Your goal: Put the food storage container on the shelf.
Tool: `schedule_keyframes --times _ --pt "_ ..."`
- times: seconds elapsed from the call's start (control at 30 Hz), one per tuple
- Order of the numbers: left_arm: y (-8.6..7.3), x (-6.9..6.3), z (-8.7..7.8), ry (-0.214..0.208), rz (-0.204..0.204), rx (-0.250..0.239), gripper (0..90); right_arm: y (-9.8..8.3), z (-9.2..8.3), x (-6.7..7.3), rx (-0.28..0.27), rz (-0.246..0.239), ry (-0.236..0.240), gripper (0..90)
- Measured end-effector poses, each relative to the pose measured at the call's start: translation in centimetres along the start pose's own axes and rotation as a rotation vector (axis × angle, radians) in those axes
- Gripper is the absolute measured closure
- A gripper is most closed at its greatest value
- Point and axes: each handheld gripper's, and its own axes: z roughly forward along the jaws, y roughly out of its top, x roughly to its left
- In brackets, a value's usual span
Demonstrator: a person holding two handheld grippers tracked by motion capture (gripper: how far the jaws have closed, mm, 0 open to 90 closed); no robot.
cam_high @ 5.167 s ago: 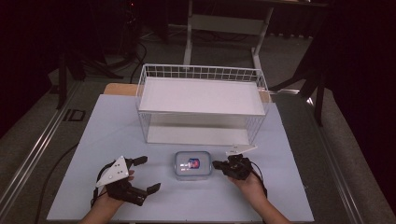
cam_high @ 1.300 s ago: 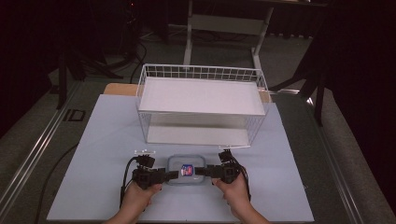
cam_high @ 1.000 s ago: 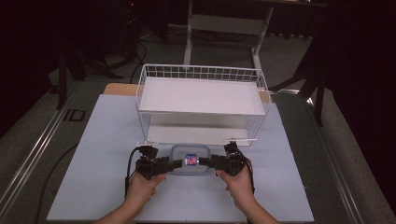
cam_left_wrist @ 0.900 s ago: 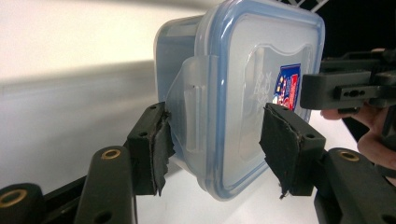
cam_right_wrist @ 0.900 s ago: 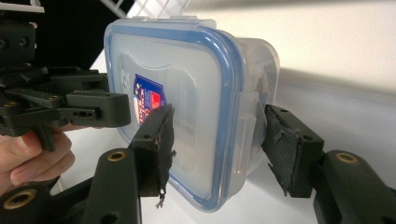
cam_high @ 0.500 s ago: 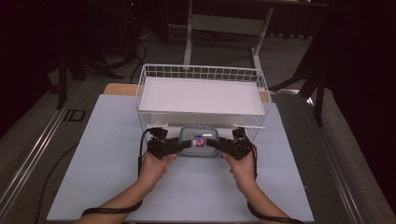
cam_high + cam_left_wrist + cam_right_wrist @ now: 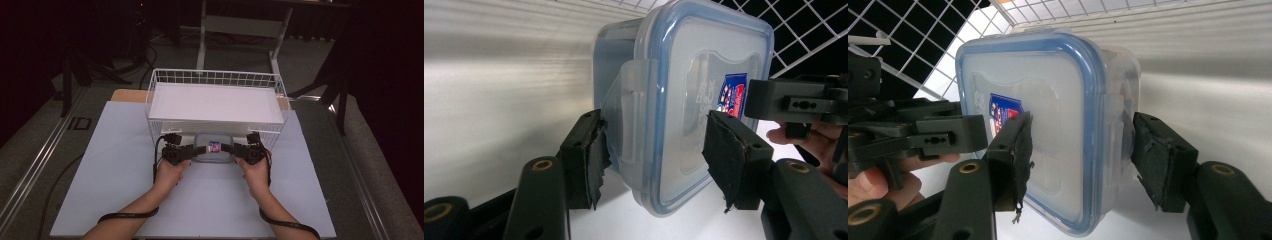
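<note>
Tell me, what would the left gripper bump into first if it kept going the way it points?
The left gripper already clamps the plastic box, so the box itself. Beyond it, likely the right gripper on the far side.

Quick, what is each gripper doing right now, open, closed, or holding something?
Left gripper: closed on one end of the plastic container.
Right gripper: closed on the container's other end, by the wire basket.

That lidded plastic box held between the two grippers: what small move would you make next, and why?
Probably ease the plastic box a little further forward, under the white shelf of the wire rack. The left gripper and right gripper clamp its two ends, and it sits right at the rack's open front edge, only partly beneath the shelf.
</note>
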Motion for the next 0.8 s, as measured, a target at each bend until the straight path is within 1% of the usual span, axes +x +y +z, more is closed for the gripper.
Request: schedule_keyframes --times 0.03,0.07,0.1,0.13,0.27,0.3,0.4,0.43,0.47,0.57,0.7,0.73,0.77,0.8 --pt "0.1 0.1 0.1 0.006 0.005 0.003 44.2 0.0 0.1 -0.1 -0.005 -0.004 -0.004 43.1" --pt "0.2 0.2 0.2 0.007 0.0 0.01 44.2 0.0 0.2 -0.2 -0.001 0.003 -0.001 43.1" --pt "0.2 0.2 0.2 0.014 -0.005 0.011 44.3 0.0 0.4 -0.5 0.0 0.018 0.003 43.2" --pt "0.2 0.3 0.3 0.018 0.005 0.011 44.2 -0.2 0.5 -0.5 0.008 0.047 0.009 43.1" --pt "0.3 0.4 0.4 0.009 0.017 0.002 44.2 -0.1 0.6 -0.7 0.005 0.049 0.011 43.1" --pt "0.3 0.5 0.4 0.005 0.02 0.001 44.3 0.0 0.7 -1.0 0.006 0.057 0.016 43.0" --pt "0.1 0.7 0.5 -0.002 0.026 -0.025 43.9 0.1 1.0 -1.4 0.001 0.072 0.032 41.9" --pt "0.0 0.8 0.5 -0.005 0.029 -0.032 43.8 0.1 1.1 -1.4 -0.003 0.073 0.029 41.1" --pt "0.0 0.9 0.6 -0.01 0.036 -0.041 43.4 0.1 1.1 -1.3 -0.005 0.064 0.023 40.6" --pt "0.0 0.9 0.8 -0.007 0.059 -0.048 41.2 0.2 1.3 -1.4 -0.014 0.08 0.022 39.9" --pt "0.1 1.1 1.0 -0.008 0.053 -0.053 39.5 0.3 1.5 -1.4 -0.022 0.068 0.01 38.7" --pt "0.3 1.0 1.1 0.011 0.07 -0.063 39.5 0.3 1.5 -1.3 -0.025 0.061 0.004 38.3" --pt "0.3 1.0 1.2 0.015 0.076 -0.069 39.4 0.3 1.6 -1.1 -0.031 0.041 -0.009 37.8" --pt "0.4 1.2 1.3 0.012 0.075 -0.066 38.7 0.3 1.7 -1.2 -0.041 0.037 -0.01 37.6"
